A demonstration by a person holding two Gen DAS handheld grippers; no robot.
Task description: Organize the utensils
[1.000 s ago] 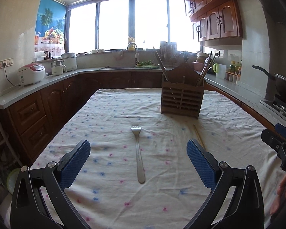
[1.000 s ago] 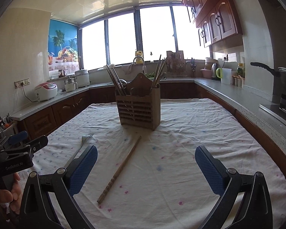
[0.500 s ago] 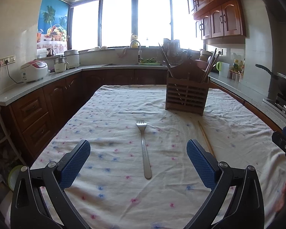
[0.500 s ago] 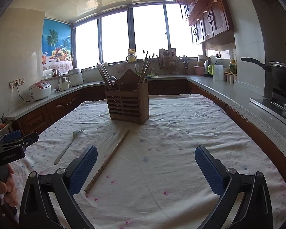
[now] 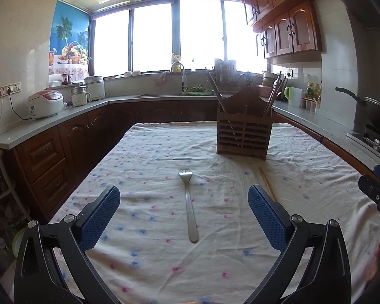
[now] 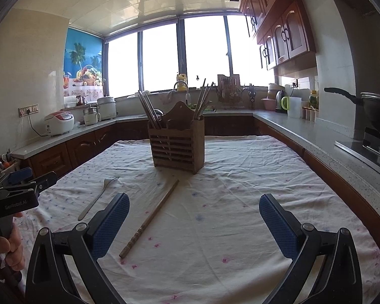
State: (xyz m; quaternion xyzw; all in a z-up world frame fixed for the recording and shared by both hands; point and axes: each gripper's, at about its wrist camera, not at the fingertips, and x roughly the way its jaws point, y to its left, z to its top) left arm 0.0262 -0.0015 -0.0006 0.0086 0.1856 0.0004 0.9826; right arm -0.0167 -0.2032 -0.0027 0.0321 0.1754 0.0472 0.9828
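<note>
Both tools drawn back and lifted slightly over the last second, nothing carried off the tablecloth (image 5: 149, 157). Left gripper (image 5: 184, 215) spread wide and empty above one fork (image 5: 189, 204); right gripper (image 6: 194, 221) equally wide, one wooden chopstick (image 6: 151, 217) just beside its left finger. One slatted holder (image 6: 177, 149) beyond, already stocked with chopsticks; two utensils outside it

The table (image 5: 144, 152) is covered by a wrinkled white cloth (image 6: 240, 177) with small floral print. Directly on the cloth: a wooden utensil holder (image 6: 177, 149) standing upright, a metal fork (image 5: 188, 202) lying flat, and one wooden chopstick (image 6: 152, 215) beside it, apart.
</note>
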